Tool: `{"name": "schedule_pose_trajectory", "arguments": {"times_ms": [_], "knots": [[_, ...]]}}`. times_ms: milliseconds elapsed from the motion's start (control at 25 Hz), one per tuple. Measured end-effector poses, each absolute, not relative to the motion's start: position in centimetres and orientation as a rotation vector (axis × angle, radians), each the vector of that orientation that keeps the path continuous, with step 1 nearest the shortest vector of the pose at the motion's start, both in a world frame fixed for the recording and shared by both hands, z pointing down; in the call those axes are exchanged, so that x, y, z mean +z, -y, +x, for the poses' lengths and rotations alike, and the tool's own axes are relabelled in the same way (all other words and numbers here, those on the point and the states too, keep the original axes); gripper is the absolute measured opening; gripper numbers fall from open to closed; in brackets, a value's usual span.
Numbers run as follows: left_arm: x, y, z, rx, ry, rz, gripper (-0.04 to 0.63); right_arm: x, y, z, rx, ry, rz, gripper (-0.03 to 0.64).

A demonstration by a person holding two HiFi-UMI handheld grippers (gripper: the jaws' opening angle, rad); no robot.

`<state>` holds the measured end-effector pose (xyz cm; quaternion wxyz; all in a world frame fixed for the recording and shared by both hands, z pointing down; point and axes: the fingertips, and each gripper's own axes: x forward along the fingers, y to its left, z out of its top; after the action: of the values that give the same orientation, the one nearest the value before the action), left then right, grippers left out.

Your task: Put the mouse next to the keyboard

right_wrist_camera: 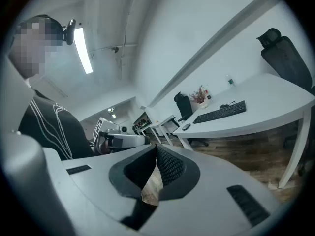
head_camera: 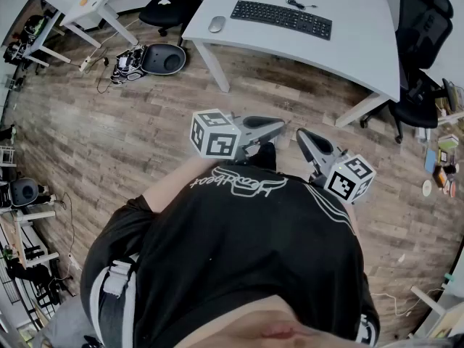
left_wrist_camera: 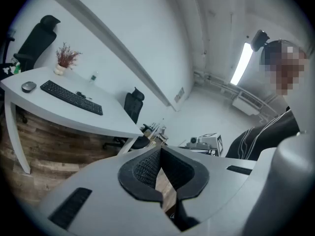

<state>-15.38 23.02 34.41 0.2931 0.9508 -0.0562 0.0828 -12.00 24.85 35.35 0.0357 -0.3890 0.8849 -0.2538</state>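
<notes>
Right now both grippers hang near the person's chest, well apart from the desk [head_camera: 362, 20]. Left gripper [head_camera: 281, 125] has its jaws fully together with nothing between them. Right gripper [head_camera: 301, 135] is likewise closed, tips meeting, empty. The mouse [head_camera: 216, 25] sits on the desk by the left end of the keyboard [head_camera: 281, 19], w/ a clear gap between them. It's prob. light, hard-shelled, smooth and rounded on top — could slip if pinched high. Best bet: take it across its two long sides, low down, w/ a moderate squeeze — it should lift or slide easily.
</notes>
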Motion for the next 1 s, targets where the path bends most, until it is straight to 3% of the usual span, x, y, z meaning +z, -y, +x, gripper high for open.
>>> {"name": "schedule_pose_trajectory", "arguments": {"times_ms": [1000], "knots": [[37.6,-17.3,-13.8,0.246,0.148,2.449,0.006,37.9,-18.8,-9.5,-0.91,-2.65,-1.255,0.011]]}}
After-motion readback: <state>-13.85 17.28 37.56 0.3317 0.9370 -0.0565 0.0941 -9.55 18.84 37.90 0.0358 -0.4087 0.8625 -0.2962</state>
